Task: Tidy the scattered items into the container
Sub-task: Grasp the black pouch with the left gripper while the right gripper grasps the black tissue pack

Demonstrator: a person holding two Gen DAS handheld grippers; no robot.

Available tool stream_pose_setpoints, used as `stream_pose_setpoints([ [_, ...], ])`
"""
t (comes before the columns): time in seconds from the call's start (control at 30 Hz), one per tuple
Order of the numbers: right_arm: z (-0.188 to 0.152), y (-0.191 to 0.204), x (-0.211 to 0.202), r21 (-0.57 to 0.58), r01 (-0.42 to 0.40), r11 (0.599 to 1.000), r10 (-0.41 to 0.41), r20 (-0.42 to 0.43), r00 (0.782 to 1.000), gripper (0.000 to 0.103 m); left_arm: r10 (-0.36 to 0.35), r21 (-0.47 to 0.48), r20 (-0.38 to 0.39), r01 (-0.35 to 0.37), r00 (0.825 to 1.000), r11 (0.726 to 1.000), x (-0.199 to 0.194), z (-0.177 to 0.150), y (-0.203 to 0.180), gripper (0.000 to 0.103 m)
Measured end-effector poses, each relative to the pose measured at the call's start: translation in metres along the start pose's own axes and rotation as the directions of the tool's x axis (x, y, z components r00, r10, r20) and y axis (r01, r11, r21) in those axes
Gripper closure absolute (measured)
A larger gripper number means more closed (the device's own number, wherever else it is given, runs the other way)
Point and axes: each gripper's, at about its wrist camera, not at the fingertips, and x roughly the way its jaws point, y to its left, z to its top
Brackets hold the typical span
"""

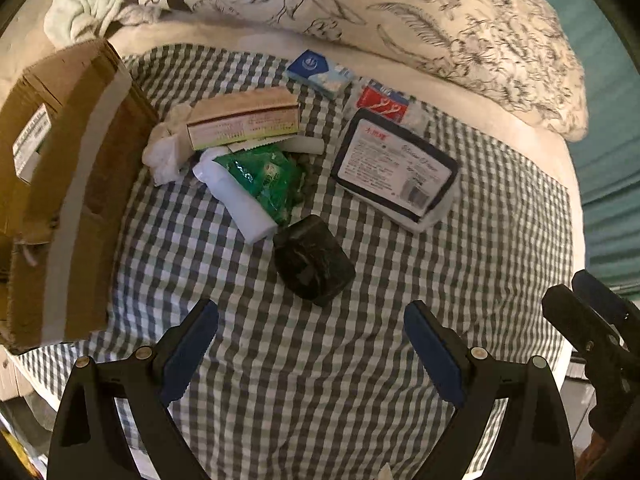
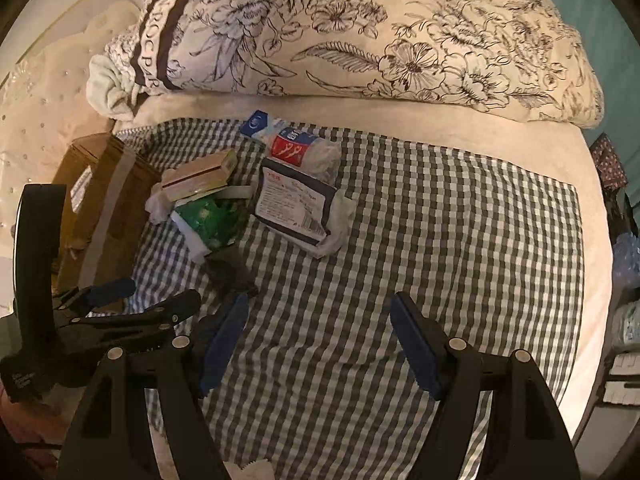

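Scattered items lie on a checked cloth. They include a black roll, a green packet, a beige carton, a dark-edged tissue pack, a blue packet and a red-labelled packet. An open cardboard box stands at the left. My left gripper is open just short of the black roll, with nothing between its fingers. My right gripper is open over bare cloth, to the right of the black roll and in front of the tissue pack.
A floral duvet is bunched along the far side of the bed. Crumpled white tissue lies between the carton and the cardboard box. The right half of the checked cloth is bare. The bed's edge runs along the right.
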Motion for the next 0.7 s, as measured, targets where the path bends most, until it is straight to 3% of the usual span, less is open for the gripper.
stream_pose_setpoints([
  [0.3,0.031,-0.003,0.053,-0.04,-0.015,0.999,0.013,-0.071,0.997,0.03,0.003,-0.082,-0.08,-0.01,0.997,0.997,0.045,0.01,0.007,0.007],
  [0.7,0.066,-0.008,0.109,-0.084,-0.02,0.996,0.01,-0.12,0.993,0.03,0.002,-0.092,-0.122,-0.013,0.993,0.996,0.084,0.023,0.003,0.007],
])
